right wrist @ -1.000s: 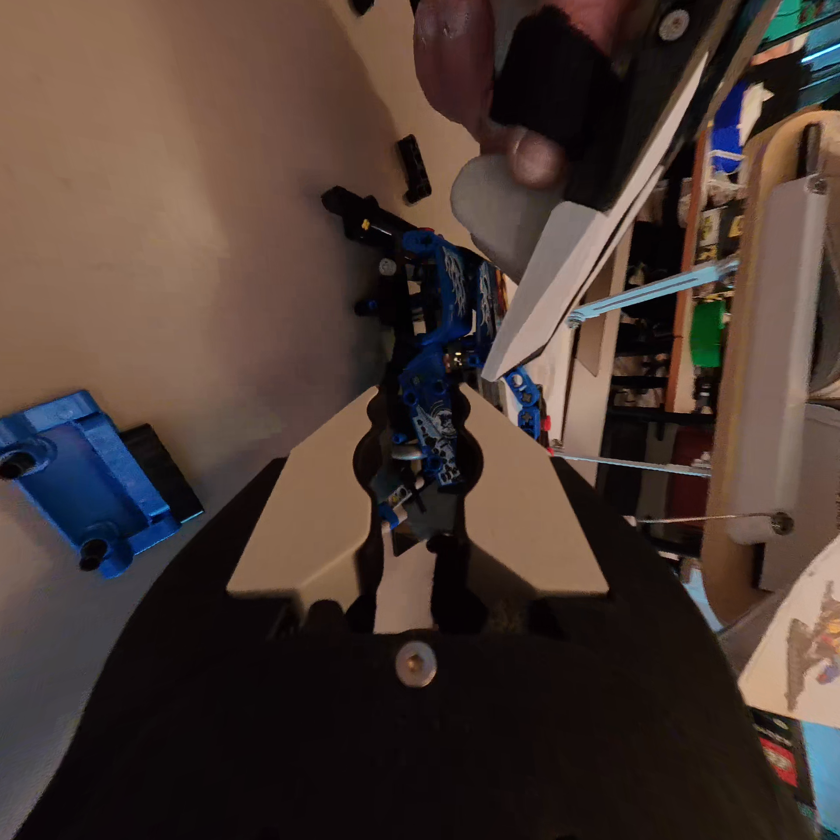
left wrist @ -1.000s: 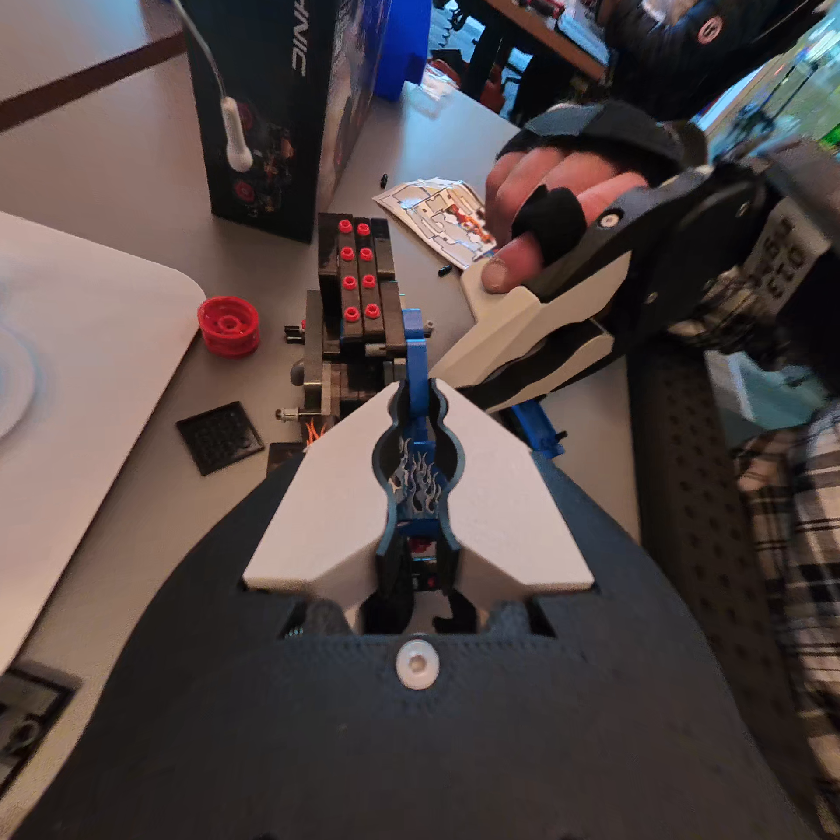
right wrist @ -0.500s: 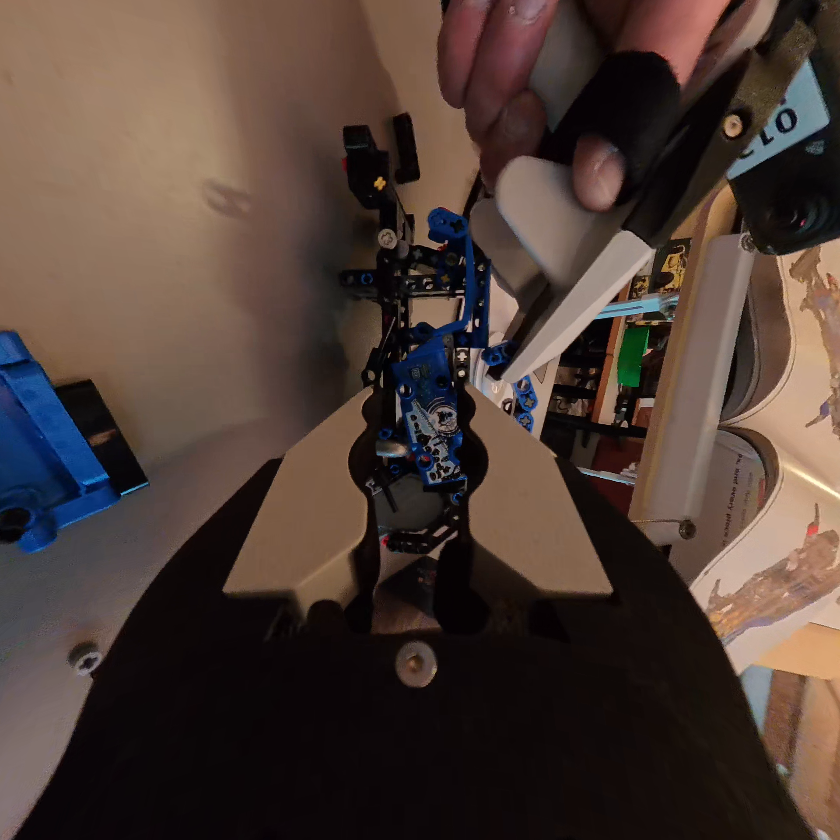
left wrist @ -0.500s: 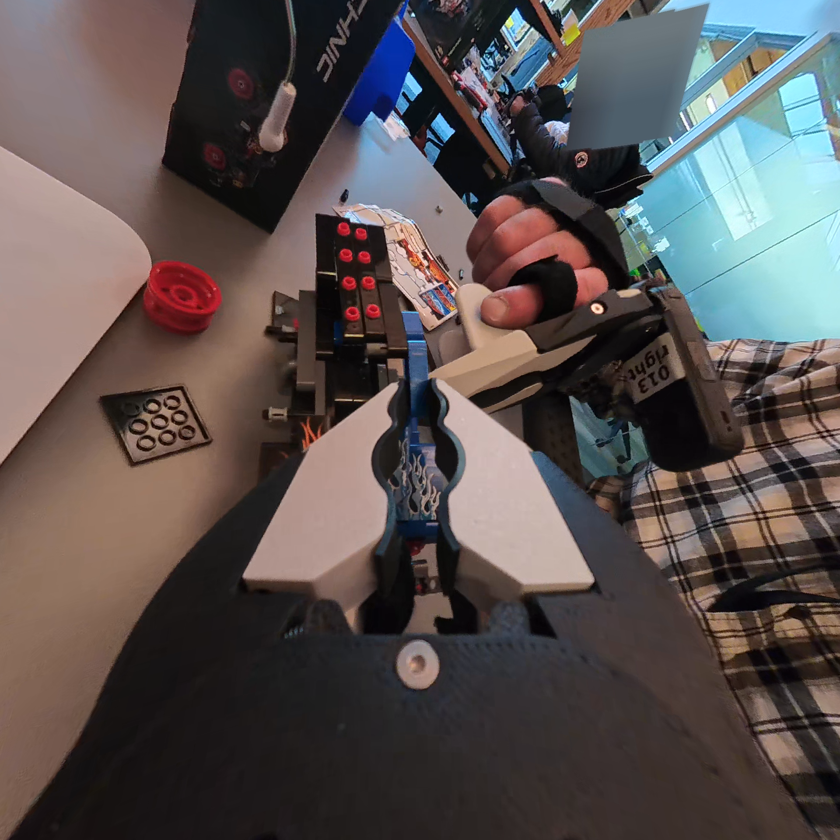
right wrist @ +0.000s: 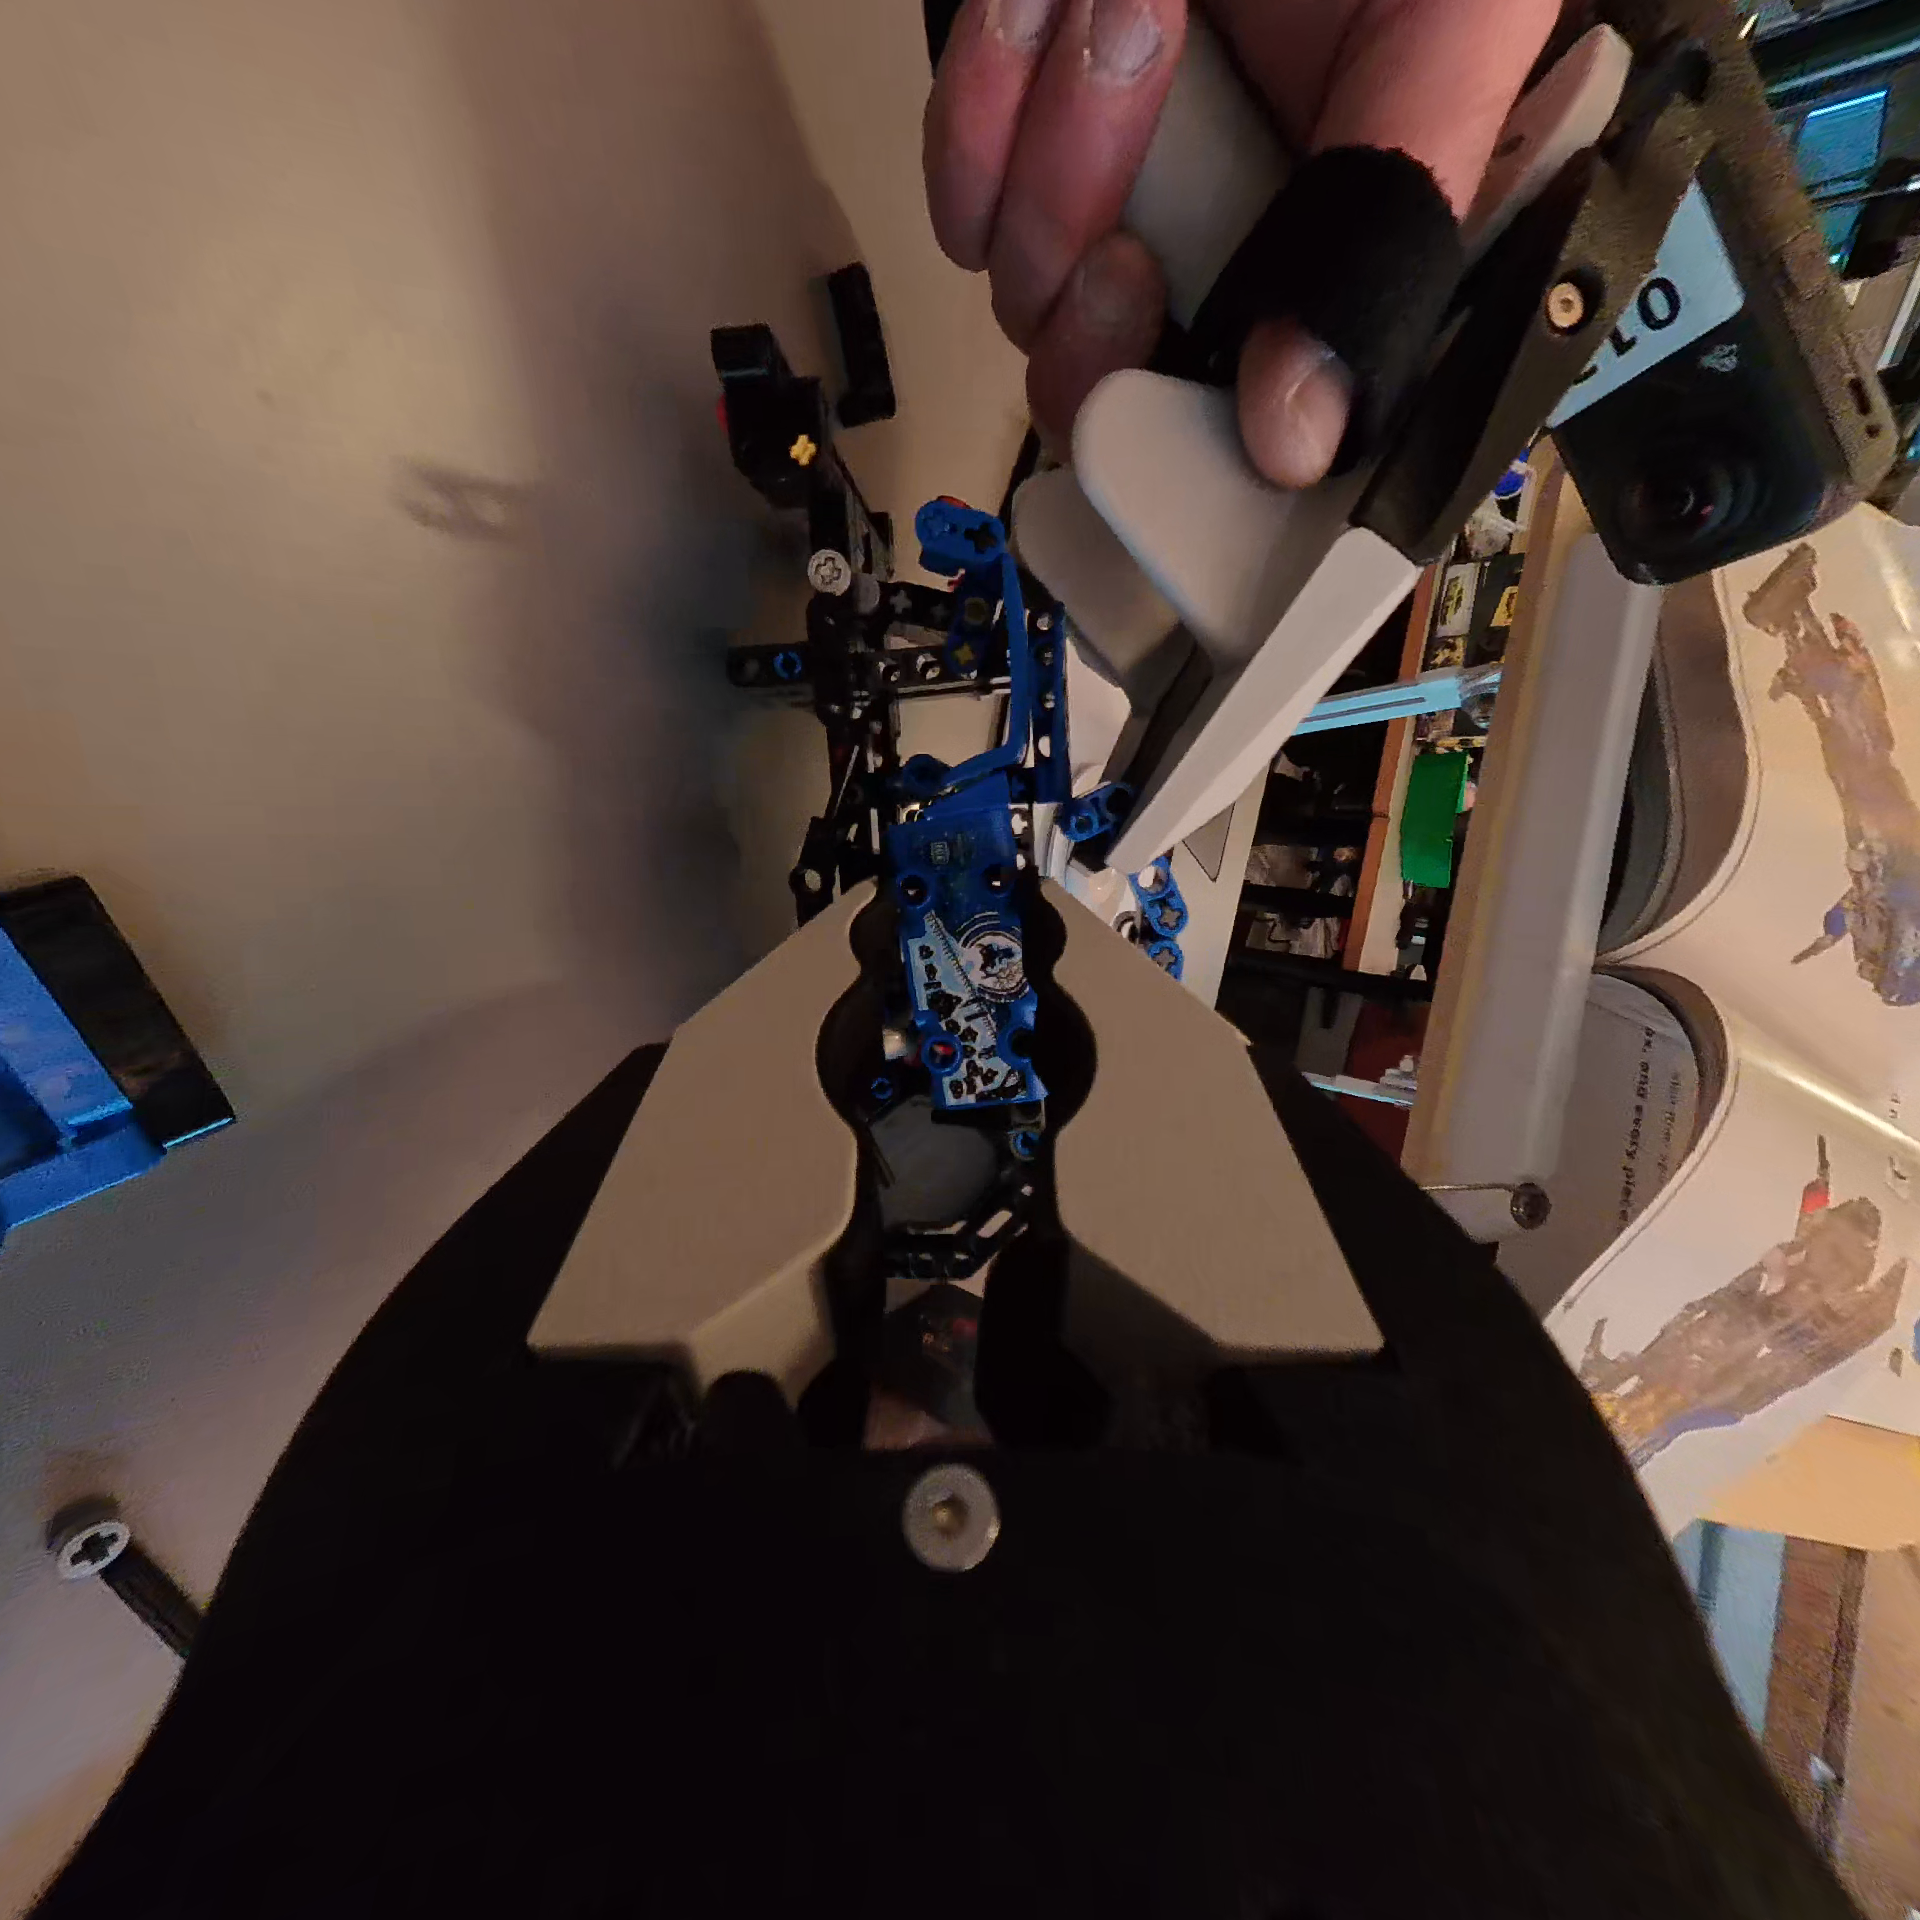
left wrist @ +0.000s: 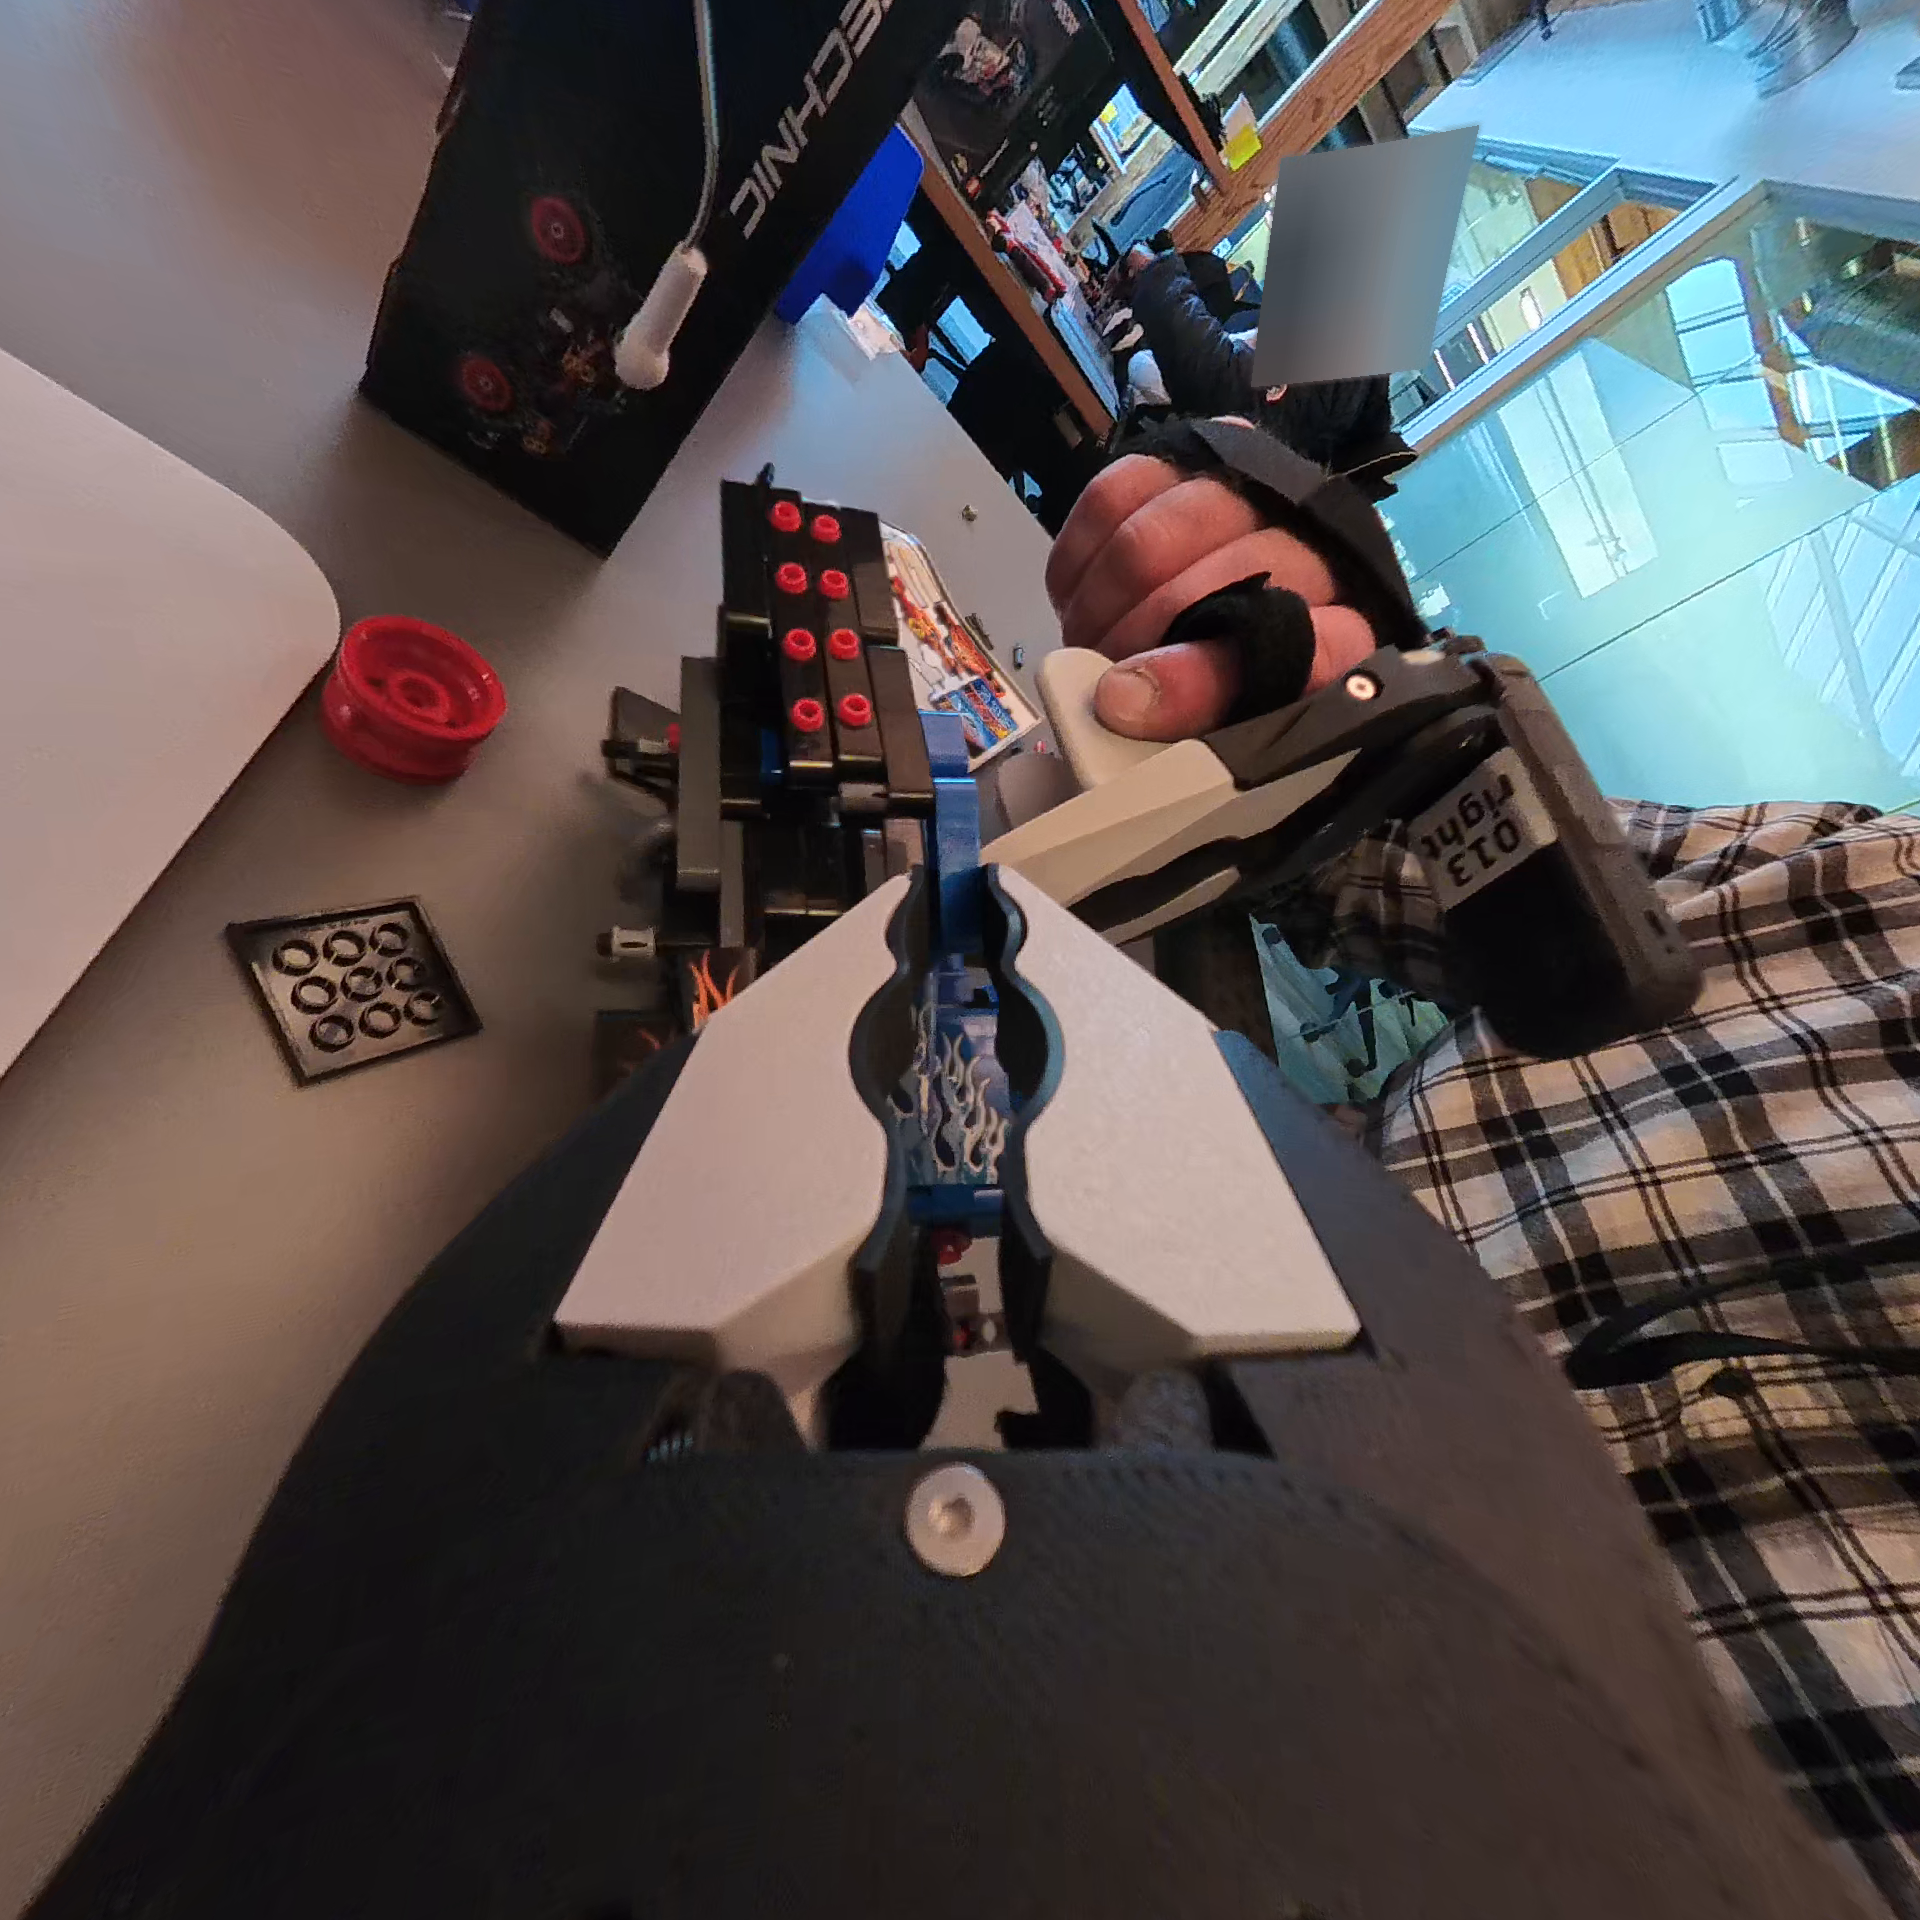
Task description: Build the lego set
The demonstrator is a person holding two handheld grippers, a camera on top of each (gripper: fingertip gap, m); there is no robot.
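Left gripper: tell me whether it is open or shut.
Shut. In the left wrist view the left gripper has both pale fingers pressed against the blue flame-printed panel of the lego model, no gap either side.

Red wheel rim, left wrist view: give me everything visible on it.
The red wheel rim looks like glossy moulded plastic: a short drum with a flanged edge, a recessed face and a round centre hub. It has no tyre. It lies on the grey table, tilted face-up, just off the white board's rounded corner and left of the black model. Nothing grips it.
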